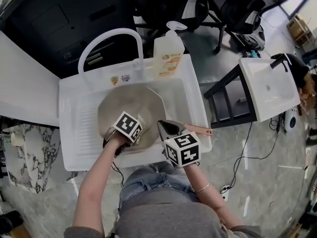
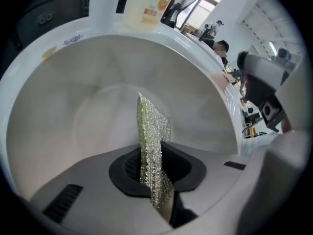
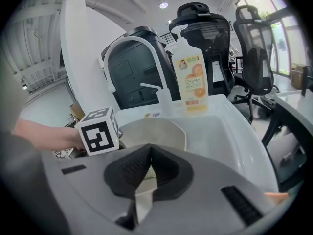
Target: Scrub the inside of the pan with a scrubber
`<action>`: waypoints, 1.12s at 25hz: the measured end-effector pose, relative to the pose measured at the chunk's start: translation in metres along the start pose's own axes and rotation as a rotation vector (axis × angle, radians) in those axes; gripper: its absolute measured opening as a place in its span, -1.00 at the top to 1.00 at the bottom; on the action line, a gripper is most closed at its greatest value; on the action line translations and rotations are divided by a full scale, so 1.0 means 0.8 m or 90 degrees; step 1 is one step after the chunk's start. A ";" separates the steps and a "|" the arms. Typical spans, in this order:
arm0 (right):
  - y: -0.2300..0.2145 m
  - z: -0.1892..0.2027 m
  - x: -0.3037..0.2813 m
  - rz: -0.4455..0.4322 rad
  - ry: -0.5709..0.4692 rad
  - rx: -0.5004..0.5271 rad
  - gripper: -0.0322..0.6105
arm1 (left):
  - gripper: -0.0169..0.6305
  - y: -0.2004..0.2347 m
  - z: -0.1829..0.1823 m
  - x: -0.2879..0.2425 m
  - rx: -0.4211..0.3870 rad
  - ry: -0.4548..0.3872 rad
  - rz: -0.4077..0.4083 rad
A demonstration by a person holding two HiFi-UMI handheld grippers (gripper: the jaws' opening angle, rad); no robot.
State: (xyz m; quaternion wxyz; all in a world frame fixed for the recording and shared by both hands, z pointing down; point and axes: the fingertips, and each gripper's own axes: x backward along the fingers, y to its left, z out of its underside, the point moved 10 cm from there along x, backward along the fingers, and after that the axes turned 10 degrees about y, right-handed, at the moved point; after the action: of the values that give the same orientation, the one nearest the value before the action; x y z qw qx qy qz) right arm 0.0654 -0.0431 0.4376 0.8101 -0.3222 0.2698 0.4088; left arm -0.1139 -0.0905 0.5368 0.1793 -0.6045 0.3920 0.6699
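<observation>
A wide beige pan lies in the white sink. My left gripper reaches into it from the near rim. In the left gripper view the gripper is shut on a glittery yellow-green mesh scrubber, which stands up over the pan's bare bottom. My right gripper sits at the pan's near right rim, beside its pink handle. In the right gripper view the gripper is shut on a thin pale edge of the pan.
A white arched faucet and a pump bottle of orange soap stand at the sink's back edge. A second white basin on a black frame stands to the right. Black office chairs are behind.
</observation>
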 end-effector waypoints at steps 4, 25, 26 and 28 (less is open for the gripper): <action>0.002 -0.008 -0.005 -0.005 0.001 0.003 0.87 | 0.76 0.007 0.006 0.007 -0.042 0.043 -0.055; 0.009 -0.024 -0.026 -0.012 0.015 0.018 0.87 | 0.76 0.058 0.011 0.018 -0.156 0.184 -0.284; 0.009 -0.024 -0.027 -0.012 0.015 0.017 0.87 | 0.76 0.060 0.011 0.019 -0.160 0.187 -0.291; 0.010 -0.026 -0.029 -0.012 0.017 0.016 0.87 | 0.76 0.064 0.010 0.020 -0.173 0.190 -0.301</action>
State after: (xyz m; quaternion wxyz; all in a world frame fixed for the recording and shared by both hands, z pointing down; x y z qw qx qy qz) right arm 0.0433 -0.0660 0.4382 0.8142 -0.3197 0.2827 0.3936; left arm -0.1590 -0.1206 0.5367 0.1880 -0.7890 0.1695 0.5598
